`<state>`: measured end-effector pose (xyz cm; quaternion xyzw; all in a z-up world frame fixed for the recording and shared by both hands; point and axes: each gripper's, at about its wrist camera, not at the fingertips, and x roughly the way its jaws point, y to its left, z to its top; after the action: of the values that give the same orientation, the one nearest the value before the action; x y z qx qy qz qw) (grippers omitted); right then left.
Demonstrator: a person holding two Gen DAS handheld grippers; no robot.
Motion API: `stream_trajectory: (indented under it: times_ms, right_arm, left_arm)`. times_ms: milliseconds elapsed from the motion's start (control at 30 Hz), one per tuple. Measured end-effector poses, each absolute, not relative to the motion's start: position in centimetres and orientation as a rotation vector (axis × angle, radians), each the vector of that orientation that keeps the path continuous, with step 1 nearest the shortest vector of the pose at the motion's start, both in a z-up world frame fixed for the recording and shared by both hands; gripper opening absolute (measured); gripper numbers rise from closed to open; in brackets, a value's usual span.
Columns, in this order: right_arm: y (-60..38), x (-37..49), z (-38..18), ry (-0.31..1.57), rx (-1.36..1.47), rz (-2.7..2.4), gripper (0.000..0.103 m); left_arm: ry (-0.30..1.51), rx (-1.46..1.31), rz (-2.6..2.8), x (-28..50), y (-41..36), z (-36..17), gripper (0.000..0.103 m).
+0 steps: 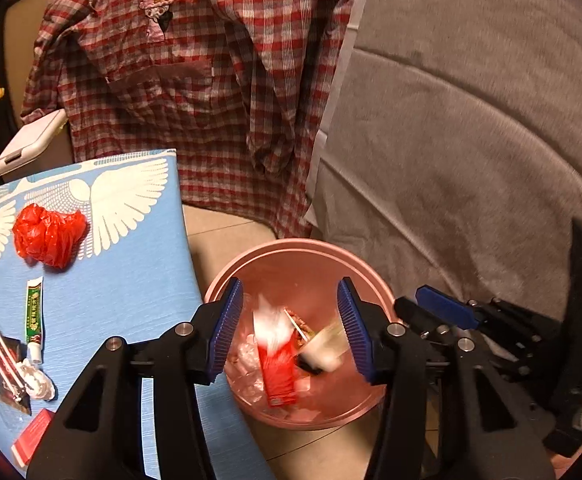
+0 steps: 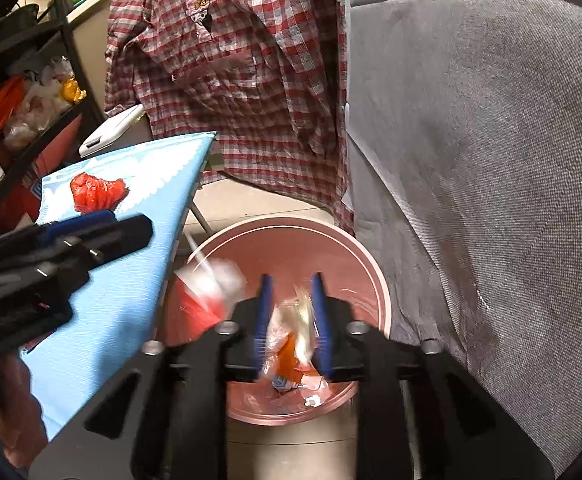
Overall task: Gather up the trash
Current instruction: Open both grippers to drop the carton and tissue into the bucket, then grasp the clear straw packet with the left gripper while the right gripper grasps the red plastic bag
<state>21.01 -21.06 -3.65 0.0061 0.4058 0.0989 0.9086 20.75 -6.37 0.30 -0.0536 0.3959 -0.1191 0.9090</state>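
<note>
A pink trash bin [image 1: 303, 250] stands on the floor beside a blue table [image 1: 123, 304]. My left gripper [image 1: 289, 330] is open above the bin; a blurred red-and-white wrapper [image 1: 277, 360] is in the air below it, over the trash inside. My right gripper [image 2: 291, 320] is over the bin [image 2: 291, 226] too, shut on a crumpled clear plastic wrapper [image 2: 293, 326]. The red-and-white wrapper [image 2: 203, 296] shows blurred at the bin's left side. On the table lie a crumpled red bag [image 1: 47, 236], a small green tube [image 1: 35, 320], a plastic fork [image 1: 5, 360] and a white wad [image 1: 39, 382].
A red plaid shirt [image 1: 195, 80] hangs behind the bin. A grey sofa [image 1: 471, 140] fills the right. A white device [image 1: 31, 146] sits beyond the table. A red packet [image 1: 31, 436] lies at the table's near edge. A cluttered black shelf [image 2: 23, 92] stands at left.
</note>
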Motion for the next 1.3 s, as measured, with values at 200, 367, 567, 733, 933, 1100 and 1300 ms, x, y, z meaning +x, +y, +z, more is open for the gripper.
stream_trajectory:
  times_ms: [200,367,567,733,933,1100,1300]
  right_arm:
    - [-20.8,20.2,-2.5,0.794,0.026,0.219,0.027]
    - [-19.9,19.2,-0.8,0.738,0.035,0.236,0.027]
    - [-17.8,17.6,1.4,0.673,0.057,0.265,0.027]
    - [-15.1,16.4,2.6,0.633,0.043,0.302,0.027]
    - [-12.2,15.4,3.2,0.614,0.031,0.340,0.026]
    - [-9.6,15.0,3.3,0.597,0.004,0.384,0.015]
    - [-6.8,14.6,3.1,0.566,-0.040,0.428,0.013]
  left_arm:
    - [0.782,-0.111,-0.264,19.5,-5.4,1.8,0.048]
    - [0.742,-0.085,-0.256,17.8,-3.6,3.3,0.043]
    - [0.684,-0.082,-0.215,15.5,0.4,5.2,0.037]
    - [0.664,-0.087,-0.169,13.7,5.0,6.0,0.037]
    - [0.668,-0.128,-0.086,11.7,11.8,5.8,0.037]
    - [0.673,-0.182,-0.001,11.0,17.4,5.0,0.034]
    - [0.717,-0.217,0.086,11.3,22.0,2.0,0.033]
